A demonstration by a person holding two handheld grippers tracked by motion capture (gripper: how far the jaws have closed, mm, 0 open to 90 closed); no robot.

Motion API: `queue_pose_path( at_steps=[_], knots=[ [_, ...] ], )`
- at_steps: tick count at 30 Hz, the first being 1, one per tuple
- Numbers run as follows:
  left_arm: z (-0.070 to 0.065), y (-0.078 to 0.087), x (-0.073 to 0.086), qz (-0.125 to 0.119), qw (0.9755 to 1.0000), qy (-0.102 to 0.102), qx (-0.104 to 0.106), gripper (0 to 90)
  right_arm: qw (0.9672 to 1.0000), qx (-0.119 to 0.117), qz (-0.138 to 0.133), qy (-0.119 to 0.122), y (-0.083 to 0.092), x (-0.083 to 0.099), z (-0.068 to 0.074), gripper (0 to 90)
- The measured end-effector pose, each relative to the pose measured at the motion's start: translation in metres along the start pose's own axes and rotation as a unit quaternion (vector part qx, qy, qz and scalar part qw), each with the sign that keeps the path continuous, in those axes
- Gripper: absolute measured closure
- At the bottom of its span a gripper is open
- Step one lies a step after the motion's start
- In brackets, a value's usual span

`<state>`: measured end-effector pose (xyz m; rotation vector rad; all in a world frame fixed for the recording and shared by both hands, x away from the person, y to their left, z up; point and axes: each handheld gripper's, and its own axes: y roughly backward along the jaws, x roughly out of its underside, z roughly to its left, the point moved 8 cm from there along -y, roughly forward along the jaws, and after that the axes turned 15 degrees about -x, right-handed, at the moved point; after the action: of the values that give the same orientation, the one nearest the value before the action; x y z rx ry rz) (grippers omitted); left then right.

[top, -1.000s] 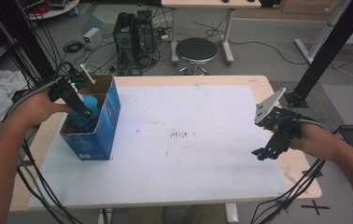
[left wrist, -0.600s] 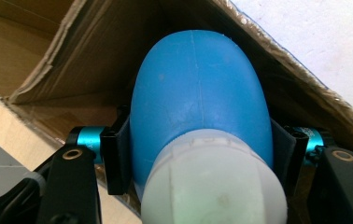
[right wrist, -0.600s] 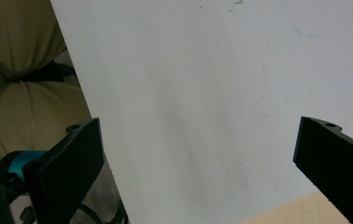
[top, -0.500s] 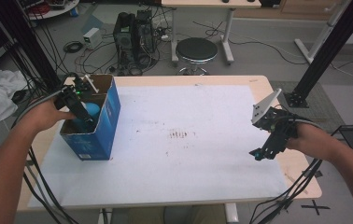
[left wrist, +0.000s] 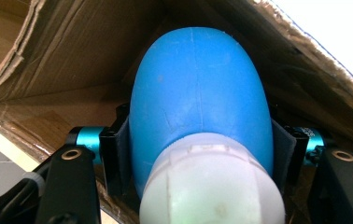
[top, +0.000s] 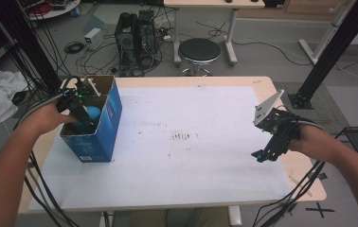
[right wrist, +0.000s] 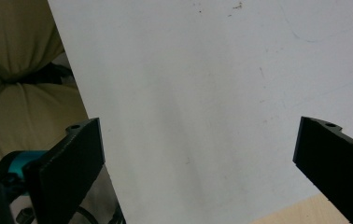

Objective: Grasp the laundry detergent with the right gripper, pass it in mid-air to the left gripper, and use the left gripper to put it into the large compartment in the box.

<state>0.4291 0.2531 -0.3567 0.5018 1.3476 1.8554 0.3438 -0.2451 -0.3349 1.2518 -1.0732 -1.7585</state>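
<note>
A blue rubber bulb (left wrist: 198, 98) with a white base (left wrist: 212, 186) sits clamped between my left gripper's (left wrist: 198, 154) black pads, inside an open cardboard box. In the high view that blue box (top: 102, 125) stands at the table's left, and my left gripper (top: 81, 115) reaches down into its open top with the blue bulb (top: 92, 113) showing beside it. My right gripper (top: 262, 153) hovers near the table's right edge, jaws wide apart and empty. In the right gripper view its gripper (right wrist: 198, 154) frames only the white mat (right wrist: 188, 84).
A white mat (top: 182, 142) covers most of the wooden table (top: 305, 182). Behind the table stand a black stool (top: 200, 49) and a computer tower (top: 137, 30). Cables trail from both grippers, and a black frame post (top: 331, 52) rises at the right.
My left gripper has sunk a little deeper into the box with the blue bulb. The right gripper has stayed in place.
</note>
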Motion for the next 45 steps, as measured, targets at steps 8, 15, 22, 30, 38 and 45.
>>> queue_pose_path(
  at_steps=[8,15,22,30,38,45],
  knots=[
    [0.007,0.012,-0.001,-0.010,0.9999,0.003,-0.008,30.2,0.9999,0.010,-0.003,0.003,0.004,0.000,0.000,1.0],
    [0.009,0.033,-0.005,-0.054,0.9965,0.063,-0.010,30.2,0.9999,0.015,-0.006,-0.001,0.005,0.002,0.000,1.0],
    [0.015,0.053,-0.003,-0.065,0.9960,0.055,-0.028,30.2,0.9998,0.015,-0.008,0.006,0.007,-0.001,0.003,1.0],
    [0.018,0.084,-0.008,-0.121,0.9889,0.085,-0.013,30.1,0.9998,0.015,-0.008,0.009,0.009,0.001,0.007,1.0],
    [0.000,0.117,-0.026,-0.158,0.9864,0.043,0.010,30.1,0.9997,0.020,-0.011,0.004,0.010,0.002,0.009,1.0],
    [-0.025,0.129,-0.050,-0.191,0.9806,0.003,0.046,30.1,0.9998,0.015,-0.010,0.008,0.008,-0.002,0.010,1.0]
  ],
)
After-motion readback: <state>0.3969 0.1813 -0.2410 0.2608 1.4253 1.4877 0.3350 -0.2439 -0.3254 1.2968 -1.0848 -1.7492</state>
